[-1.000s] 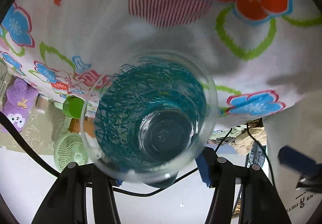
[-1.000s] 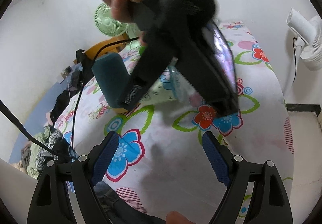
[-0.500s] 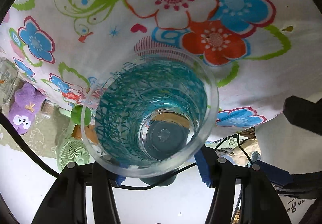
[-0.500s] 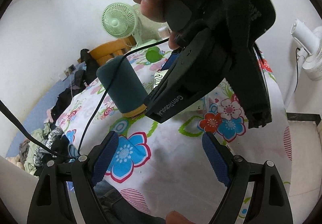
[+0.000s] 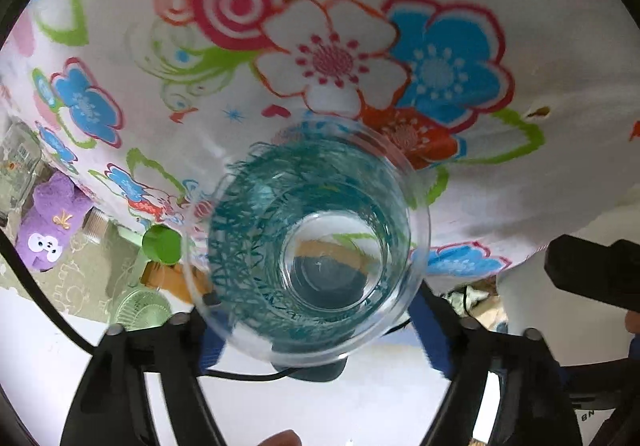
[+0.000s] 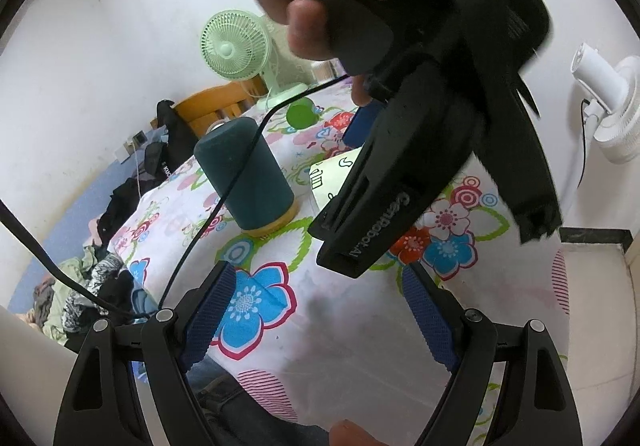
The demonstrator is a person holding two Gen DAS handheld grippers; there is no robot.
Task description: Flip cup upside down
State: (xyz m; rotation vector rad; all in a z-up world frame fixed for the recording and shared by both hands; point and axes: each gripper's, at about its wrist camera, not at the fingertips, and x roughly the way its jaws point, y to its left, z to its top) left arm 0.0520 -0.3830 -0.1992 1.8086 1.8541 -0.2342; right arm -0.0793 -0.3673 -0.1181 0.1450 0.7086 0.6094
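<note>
In the left wrist view my left gripper (image 5: pixel 316 330) is shut on a clear glass cup (image 5: pixel 308 242) with teal scribble marks. The view is inverted: the cup's mouth faces the flowered tablecloth (image 5: pixel 328 57) and I look down into it to its base. In the right wrist view my right gripper (image 6: pixel 316 310) is open and empty above the cloth (image 6: pixel 332 310). The hand-held left gripper body (image 6: pixel 408 149) fills the upper middle of that view and hides the cup.
A dark teal cylinder on a wooden base (image 6: pixel 248 181) stands on the table with a black cable across it. A green ball (image 6: pixel 300 113) and a mint desk fan (image 6: pixel 236 45) are behind it. A white fan (image 6: pixel 612 105) stands at right. Clothes lie on the floor at left.
The left gripper has kept turning with the cup, so the cloth pattern slid downward in its view. In the right wrist view the left gripper rose and the teal cylinder came into full sight.
</note>
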